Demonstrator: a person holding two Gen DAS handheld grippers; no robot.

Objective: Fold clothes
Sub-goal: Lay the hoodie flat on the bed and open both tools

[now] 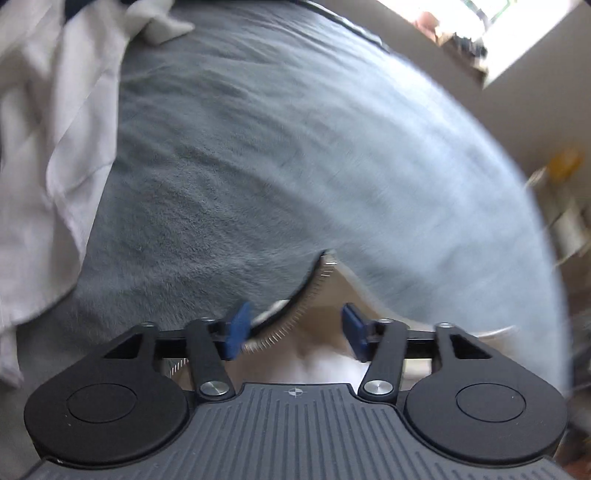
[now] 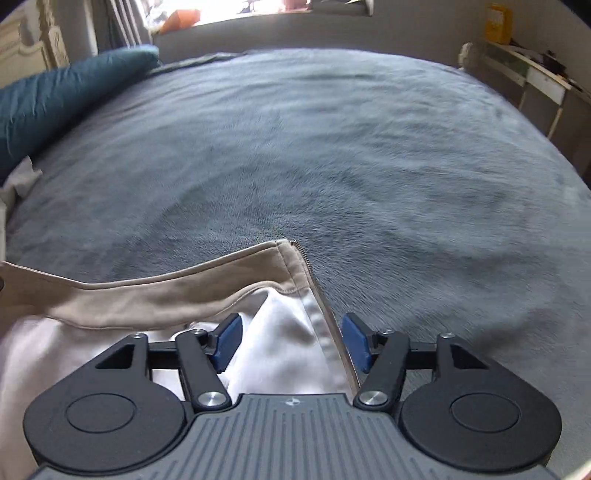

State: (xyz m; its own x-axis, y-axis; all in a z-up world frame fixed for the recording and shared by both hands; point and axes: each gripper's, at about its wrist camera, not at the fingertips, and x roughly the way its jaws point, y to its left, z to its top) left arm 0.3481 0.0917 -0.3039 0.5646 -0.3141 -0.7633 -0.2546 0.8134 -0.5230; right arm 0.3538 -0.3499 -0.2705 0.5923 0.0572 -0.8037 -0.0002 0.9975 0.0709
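Note:
A beige jacket with a metal zipper and white lining lies on a grey-blue plush bedspread. In the right wrist view its beige collar edge and white lining lie under my right gripper, whose blue pads stand apart and press on nothing. In the left wrist view the jacket's zipper edge runs between the blue pads of my left gripper, which stands open just above it. The rest of the jacket is hidden below both grippers.
White crumpled cloth is heaped on the bedspread at the left. A teal pillow lies at the far left of the bed. A shelf with a yellow box stands beyond the right edge.

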